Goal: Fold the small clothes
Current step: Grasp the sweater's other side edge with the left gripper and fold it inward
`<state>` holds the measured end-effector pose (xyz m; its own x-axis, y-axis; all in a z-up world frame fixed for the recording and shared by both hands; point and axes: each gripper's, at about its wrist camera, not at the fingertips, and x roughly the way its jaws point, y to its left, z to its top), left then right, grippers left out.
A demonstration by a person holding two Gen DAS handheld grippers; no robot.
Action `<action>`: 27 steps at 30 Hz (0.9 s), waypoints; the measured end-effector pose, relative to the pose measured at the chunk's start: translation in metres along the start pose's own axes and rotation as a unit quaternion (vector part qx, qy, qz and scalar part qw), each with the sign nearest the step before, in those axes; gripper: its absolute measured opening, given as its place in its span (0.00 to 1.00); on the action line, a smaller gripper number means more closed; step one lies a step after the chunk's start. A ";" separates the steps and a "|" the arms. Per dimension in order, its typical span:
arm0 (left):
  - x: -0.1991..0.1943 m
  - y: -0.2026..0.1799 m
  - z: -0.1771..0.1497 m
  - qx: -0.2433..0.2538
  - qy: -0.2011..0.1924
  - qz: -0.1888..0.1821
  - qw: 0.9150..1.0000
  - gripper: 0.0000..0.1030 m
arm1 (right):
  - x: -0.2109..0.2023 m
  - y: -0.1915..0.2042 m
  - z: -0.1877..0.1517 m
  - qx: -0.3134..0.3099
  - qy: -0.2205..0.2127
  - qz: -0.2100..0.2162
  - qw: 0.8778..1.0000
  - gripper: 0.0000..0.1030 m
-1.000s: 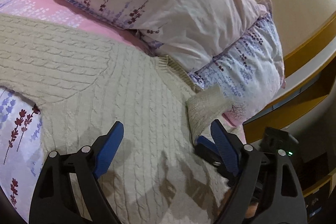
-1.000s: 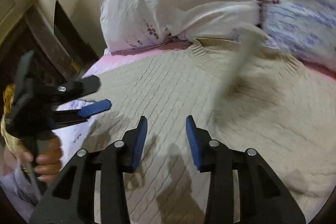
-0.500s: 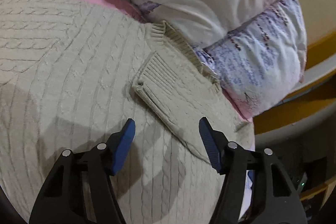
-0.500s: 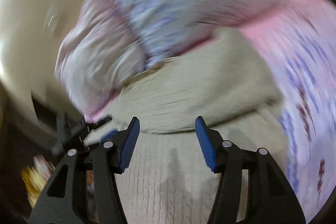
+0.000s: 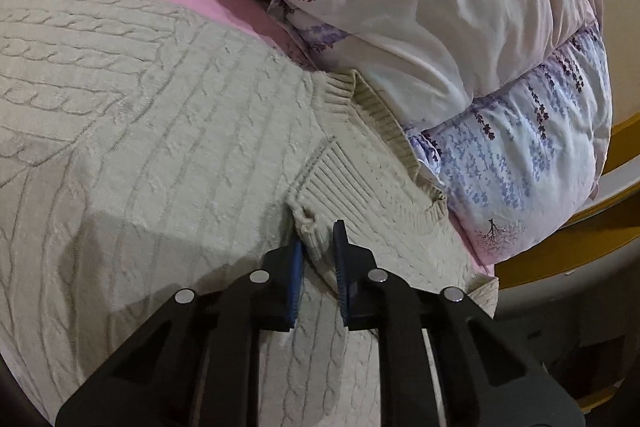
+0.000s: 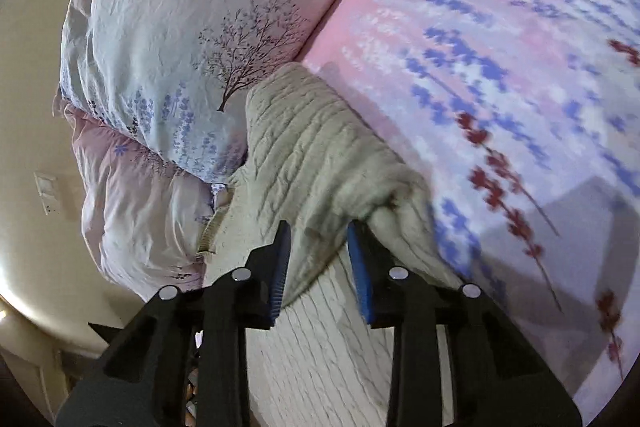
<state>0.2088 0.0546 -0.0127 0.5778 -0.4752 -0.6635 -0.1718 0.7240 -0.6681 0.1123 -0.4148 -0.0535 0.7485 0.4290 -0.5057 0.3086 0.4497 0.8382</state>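
Note:
A cream cable-knit sweater (image 5: 152, 155) lies spread on the bed, its ribbed neckline against the pillows. One sleeve is folded across the body, its ribbed cuff (image 5: 336, 183) lying flat. My left gripper (image 5: 318, 239) is shut on the edge of that cuff. In the right wrist view the other sleeve (image 6: 316, 147) runs from the pillows toward me. My right gripper (image 6: 318, 239) has its blue pads on either side of a bunched fold of this sleeve, nearly closed on it.
Two stacked floral pillows (image 5: 460, 27) lie at the head of the bed, also in the right wrist view (image 6: 172, 39). A pink and lavender floral sheet (image 6: 500, 47) covers the bed. A wooden bed frame edge (image 5: 580, 227) and beige wall (image 6: 28, 107) lie beyond.
My left gripper moved forward and closed on the folded sleeve's cuff. My right gripper swung away to the other sleeve and narrowed around a fold of it.

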 end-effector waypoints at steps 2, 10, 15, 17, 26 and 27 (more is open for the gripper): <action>-0.002 -0.001 0.000 0.010 -0.005 0.006 1.000 0.14 | -0.011 0.002 -0.004 -0.007 -0.017 -0.005 1.000 0.47; -0.006 -0.009 0.006 0.026 -0.029 0.004 0.999 0.08 | 0.009 0.016 0.006 -0.026 -0.052 -0.002 0.998 0.09; -0.037 -0.003 -0.003 0.043 -0.078 0.010 0.996 0.08 | -0.013 0.020 -0.015 -0.051 -0.123 0.010 0.991 0.04; -0.037 0.007 -0.007 0.035 -0.075 0.028 0.996 0.08 | -0.008 0.009 -0.022 -0.041 -0.109 -0.020 0.993 0.04; -0.029 0.021 -0.009 0.028 -0.041 0.035 0.998 0.08 | -0.041 0.029 -0.038 -0.093 -0.164 -0.067 0.980 0.44; -0.028 0.022 -0.009 0.027 -0.040 0.034 0.998 0.08 | -0.041 0.036 -0.037 -0.105 -0.167 -0.077 0.977 0.44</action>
<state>0.1817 0.0793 -0.0120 0.6290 -0.3843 -0.6758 -0.1702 0.7801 -0.6021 0.0708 -0.3875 -0.0105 0.8629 0.0797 -0.4991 0.3319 0.6554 0.6785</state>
